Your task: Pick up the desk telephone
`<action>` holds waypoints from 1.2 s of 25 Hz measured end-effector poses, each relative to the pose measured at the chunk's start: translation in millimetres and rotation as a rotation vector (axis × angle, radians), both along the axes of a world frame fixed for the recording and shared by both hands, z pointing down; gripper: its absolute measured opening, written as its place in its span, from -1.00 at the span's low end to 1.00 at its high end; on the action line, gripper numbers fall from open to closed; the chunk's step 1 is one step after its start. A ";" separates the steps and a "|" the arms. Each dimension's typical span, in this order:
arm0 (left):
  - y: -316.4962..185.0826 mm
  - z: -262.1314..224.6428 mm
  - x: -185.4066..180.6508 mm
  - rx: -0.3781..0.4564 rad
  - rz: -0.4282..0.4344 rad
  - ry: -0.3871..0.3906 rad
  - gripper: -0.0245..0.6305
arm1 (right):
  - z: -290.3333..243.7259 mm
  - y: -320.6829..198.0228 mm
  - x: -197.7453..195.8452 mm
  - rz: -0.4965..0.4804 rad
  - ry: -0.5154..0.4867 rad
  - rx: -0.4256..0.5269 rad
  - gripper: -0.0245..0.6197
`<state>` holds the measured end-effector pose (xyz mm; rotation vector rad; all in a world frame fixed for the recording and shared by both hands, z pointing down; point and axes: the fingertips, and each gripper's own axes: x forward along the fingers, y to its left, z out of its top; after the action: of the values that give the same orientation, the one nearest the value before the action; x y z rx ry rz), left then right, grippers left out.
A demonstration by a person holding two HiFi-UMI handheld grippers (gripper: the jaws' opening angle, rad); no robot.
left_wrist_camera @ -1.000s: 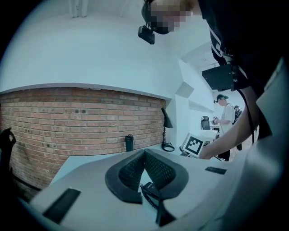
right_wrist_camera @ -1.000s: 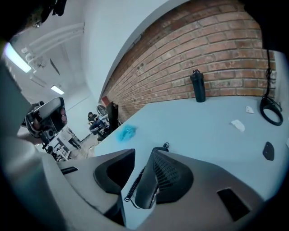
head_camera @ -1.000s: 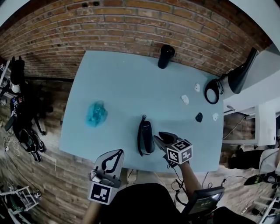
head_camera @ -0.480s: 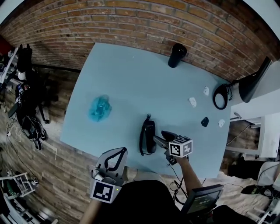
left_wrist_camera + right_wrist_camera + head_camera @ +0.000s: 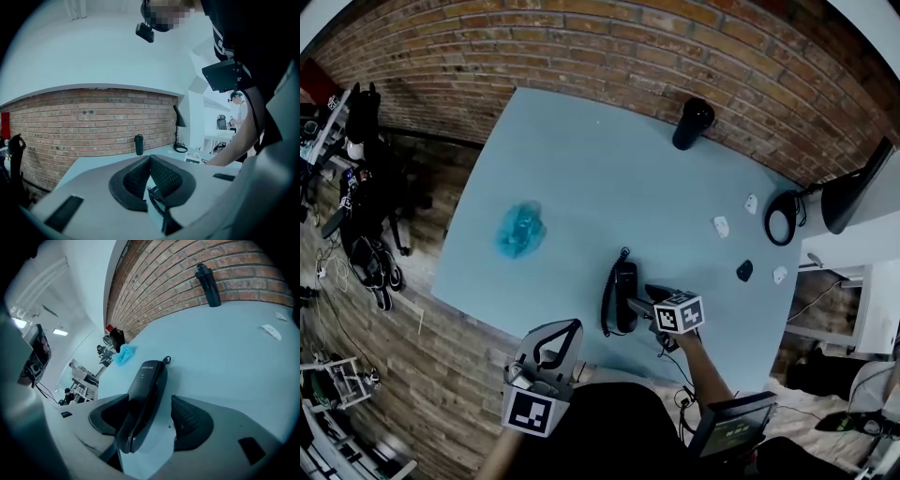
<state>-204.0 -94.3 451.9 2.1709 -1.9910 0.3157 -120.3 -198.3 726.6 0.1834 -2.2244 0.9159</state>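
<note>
While the desk telephone (image 5: pixel 624 292) lies flat on the light-blue worktop (image 5: pixel 581 169) close to its near edge, the right hand-held gripper (image 5: pixel 645 296) sits low over its near end. In the right gripper view the right hand-held gripper (image 5: pixel 150 401) has its jaws set wide, and they have just been opening. The telephone (image 5: pixel 145 390) runs lengthwise between them, close against the left pad and with bare worktop showing between it and the right pad, so neither pad clamps it. Its coiled cord (image 5: pixel 607 298) runs along the telephone's left side in the head view.

The left hand-held gripper (image 5: pixel 572 326) hangs over the worktop's near edge, apart from the telephone. In the left gripper view the left hand-held gripper (image 5: pixel 150 158) has its pad tips touching, with nothing gripped.

The only container in sight is a black bottle (image 5: pixel 693 123), standing upright at the far edge of the worktop against the brick wall (image 5: pixel 581 47). It is capped, its sides are opaque, and its contents cannot be seen in any view (image 5: pixel 209 285).

A crumpled piece of blue plastic (image 5: pixel 521 229) lies on the left part of the worktop, well away from the telephone; whether it wraps anything cannot be told. A few small white scraps (image 5: pixel 721 226) and a small dark object (image 5: pixel 744 271) are scattered toward the right side. A black desk lamp's ring base (image 5: pixel 780 217) rests at the right edge.
</note>
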 end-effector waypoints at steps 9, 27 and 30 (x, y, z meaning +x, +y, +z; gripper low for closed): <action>-4.0 3.1 -1.6 0.012 0.009 -0.004 -0.87 | 6.7 -1.0 -1.6 0.040 0.000 -0.029 0.12; 20.6 22.0 -25.3 -0.072 -0.050 0.020 -0.87 | 17.9 29.1 -41.7 0.005 0.058 -0.047 0.17; 23.2 21.4 -28.6 -0.071 -0.057 0.020 -0.87 | 19.4 31.6 -45.4 0.020 0.062 -0.069 0.17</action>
<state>-232.6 -71.2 473.3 2.0624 -1.9959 0.3495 -165.7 -166.7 746.0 0.1996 -2.1346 0.9832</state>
